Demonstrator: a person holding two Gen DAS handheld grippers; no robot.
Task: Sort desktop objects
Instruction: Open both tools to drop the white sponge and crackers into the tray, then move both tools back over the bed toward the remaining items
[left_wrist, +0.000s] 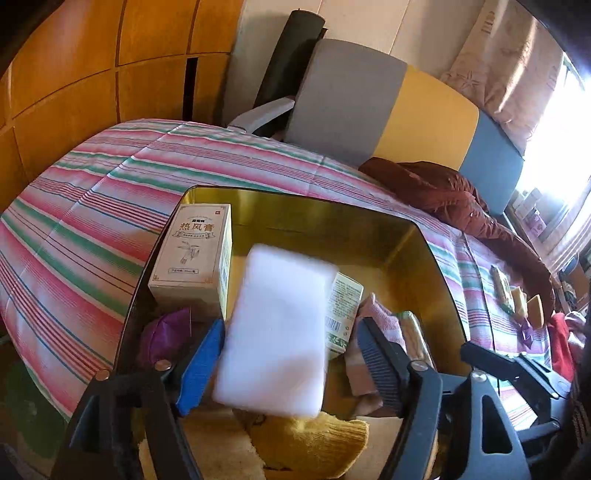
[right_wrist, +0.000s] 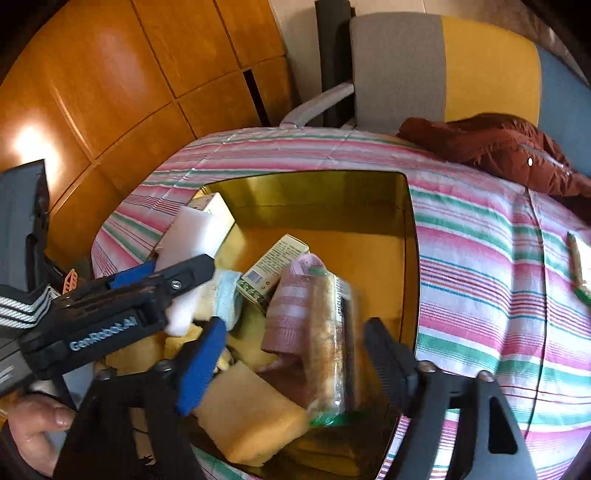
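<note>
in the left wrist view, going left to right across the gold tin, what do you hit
purple pouch → cream box with chinese lettering → white sponge block between the left claw fingers → green-and-white box → pink striped cloth → the tin's right wall

My left wrist camera looks steeply down, close over the gold tin (left_wrist: 424, 236) on the striped table (left_wrist: 92, 229). My right wrist camera views the same tin (right_wrist: 408, 258) from its right, also close. Both share the chair (left_wrist: 388, 110) behind.

striped cloth (left_wrist: 92, 206) | chair (left_wrist: 388, 118) | maroon jacket (left_wrist: 443, 195) | wood cabinet (right_wrist: 110, 74)
</note>
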